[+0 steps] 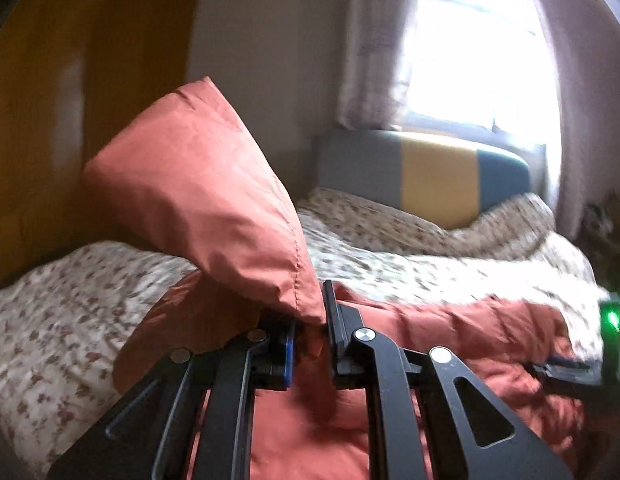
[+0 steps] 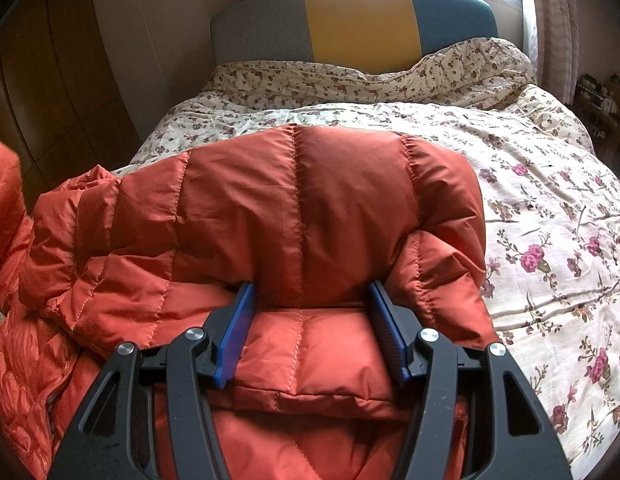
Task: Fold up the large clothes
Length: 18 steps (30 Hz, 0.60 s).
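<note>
Left wrist view: the left gripper [image 1: 310,344] has its fingers [image 1: 287,344] clamped on a raised fold of the orange puffer jacket [image 1: 197,184]. Right gripper [image 2: 310,332] pins the jacket's folded body between half-spread fingers [image 2: 233,336] on the floral bed [image 2: 550,208].

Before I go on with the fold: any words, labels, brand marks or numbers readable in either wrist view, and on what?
None are readable.
Rust-orange quilted down jacket: no tag or logo showing.
Small items on the shelf beside the bed: too small to read.
Green-lit device: blurred, unreadable.
</note>
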{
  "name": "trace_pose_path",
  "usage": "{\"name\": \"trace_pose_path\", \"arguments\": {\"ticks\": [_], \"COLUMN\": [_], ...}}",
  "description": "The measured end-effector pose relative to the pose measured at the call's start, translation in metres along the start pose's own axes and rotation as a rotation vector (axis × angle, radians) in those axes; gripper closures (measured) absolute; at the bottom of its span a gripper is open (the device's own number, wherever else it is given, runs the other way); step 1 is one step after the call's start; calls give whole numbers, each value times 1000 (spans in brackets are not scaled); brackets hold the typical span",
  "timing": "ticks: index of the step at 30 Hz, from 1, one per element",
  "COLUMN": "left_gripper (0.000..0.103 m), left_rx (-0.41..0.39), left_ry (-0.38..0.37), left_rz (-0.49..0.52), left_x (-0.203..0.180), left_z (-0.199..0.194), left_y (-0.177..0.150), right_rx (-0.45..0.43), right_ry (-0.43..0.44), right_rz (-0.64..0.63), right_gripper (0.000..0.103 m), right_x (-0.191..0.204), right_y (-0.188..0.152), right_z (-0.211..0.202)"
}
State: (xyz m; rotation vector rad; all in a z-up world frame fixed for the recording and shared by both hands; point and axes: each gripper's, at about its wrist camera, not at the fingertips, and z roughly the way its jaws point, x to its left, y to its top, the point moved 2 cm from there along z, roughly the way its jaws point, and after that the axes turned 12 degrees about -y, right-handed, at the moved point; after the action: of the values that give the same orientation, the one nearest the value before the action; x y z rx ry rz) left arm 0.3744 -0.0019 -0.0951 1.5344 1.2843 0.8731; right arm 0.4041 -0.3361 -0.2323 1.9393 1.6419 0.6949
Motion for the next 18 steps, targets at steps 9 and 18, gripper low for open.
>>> {"name": "trace_pose_path", "arguments": {"ticks": [9, 18], "left_gripper": [91, 91], "left_rx": [159, 328], "left_ry": [-116, -219], "left_rz": [184, 275], "left_x": [-85, -123], "left_z": [41, 74], "left_y": [-33, -52], "right_rx": [0, 0], "right_ry": [-3, -3], "right_rz": [-1, 0], "right_gripper": [45, 45], "right_x": [0, 0], "right_y": [0, 0], "right_z": [0, 0]}}
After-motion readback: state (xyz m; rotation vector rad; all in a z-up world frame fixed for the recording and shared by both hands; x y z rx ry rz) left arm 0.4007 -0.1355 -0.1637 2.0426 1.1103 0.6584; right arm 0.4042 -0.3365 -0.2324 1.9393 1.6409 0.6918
